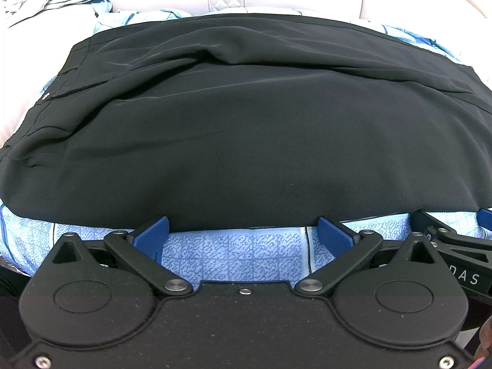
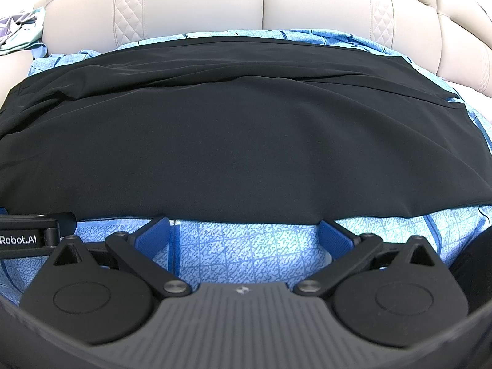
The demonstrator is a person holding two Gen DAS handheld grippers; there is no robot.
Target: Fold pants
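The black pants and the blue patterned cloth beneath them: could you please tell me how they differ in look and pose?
The black pants are plain and dark; the blue patterned cloth is light with a grid print. The pants lie on top, rumpled with folds toward the far side; the cloth lies spread underneath, showing past their edges. Both rest on the cream sofa.

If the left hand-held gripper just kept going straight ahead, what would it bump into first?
Most likely the near edge of the black pants, lying on the blue patterned sheet. The left hand-held gripper is open, its blue pads right at that edge, though depth is hard to judge.
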